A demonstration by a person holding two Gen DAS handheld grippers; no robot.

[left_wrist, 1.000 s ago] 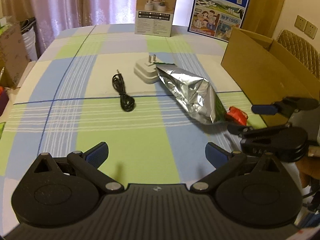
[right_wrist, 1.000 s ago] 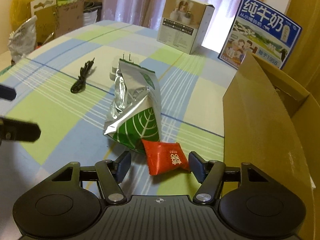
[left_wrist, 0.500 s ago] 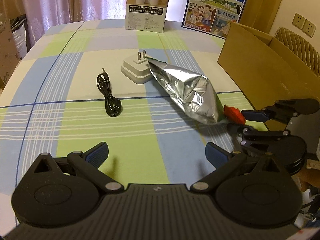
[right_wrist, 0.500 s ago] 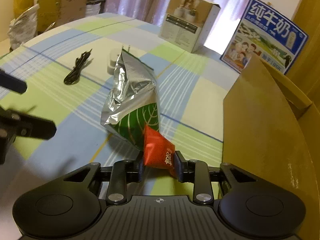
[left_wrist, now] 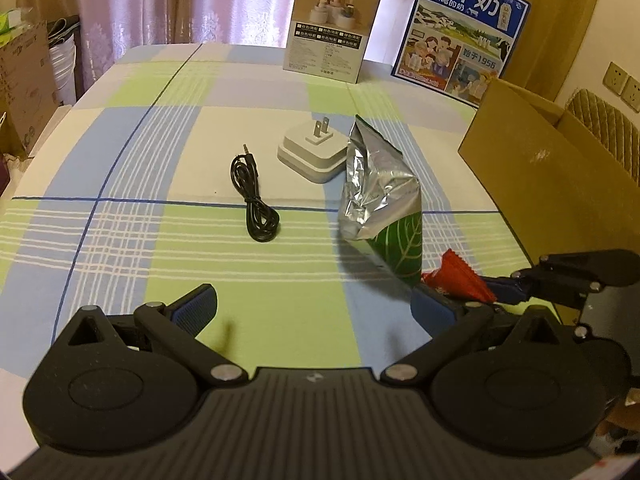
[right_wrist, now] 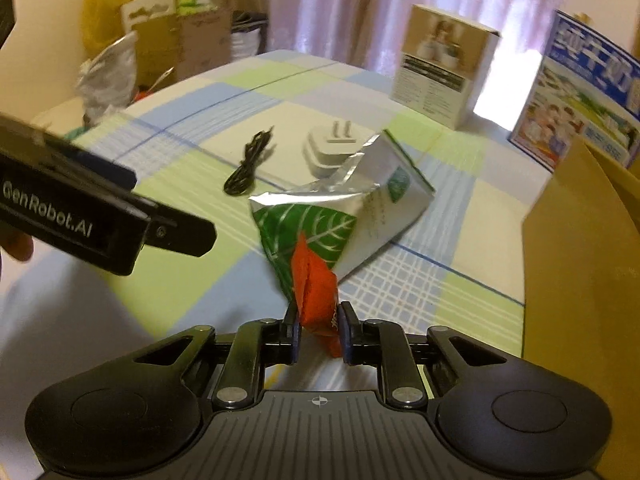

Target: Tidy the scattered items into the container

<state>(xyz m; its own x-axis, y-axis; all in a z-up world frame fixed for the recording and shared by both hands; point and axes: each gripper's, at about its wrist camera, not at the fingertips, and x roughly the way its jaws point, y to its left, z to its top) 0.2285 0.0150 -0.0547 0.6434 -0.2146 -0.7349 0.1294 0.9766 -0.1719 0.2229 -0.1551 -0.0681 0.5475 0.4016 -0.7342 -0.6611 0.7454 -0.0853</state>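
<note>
My right gripper (right_wrist: 318,320) has its jaws closing on a red snack packet (right_wrist: 314,288), both pads pressing it, tipped up just above the checked tablecloth. The left wrist view shows that packet (left_wrist: 460,276) in the right gripper (left_wrist: 500,284) at the right edge. Behind it lies a silver and green pouch (right_wrist: 352,216), then a white plug adapter (right_wrist: 332,148) and a coiled black cable (right_wrist: 248,164). The open cardboard box (right_wrist: 580,260) stands on the right. My left gripper (left_wrist: 316,306) is open over bare cloth with nothing between its fingers.
A beige product box (left_wrist: 332,24) and a blue milk carton box (left_wrist: 460,28) stand at the table's far edge. Cardboard boxes and bags (left_wrist: 24,80) crowd the floor on the left. A padded chair (left_wrist: 604,120) sits behind the cardboard box.
The right jaws went from wide open around the red packet to pressing on it, and the packet tipped upright. The pouch's green end has swung round. My left gripper stayed open.
</note>
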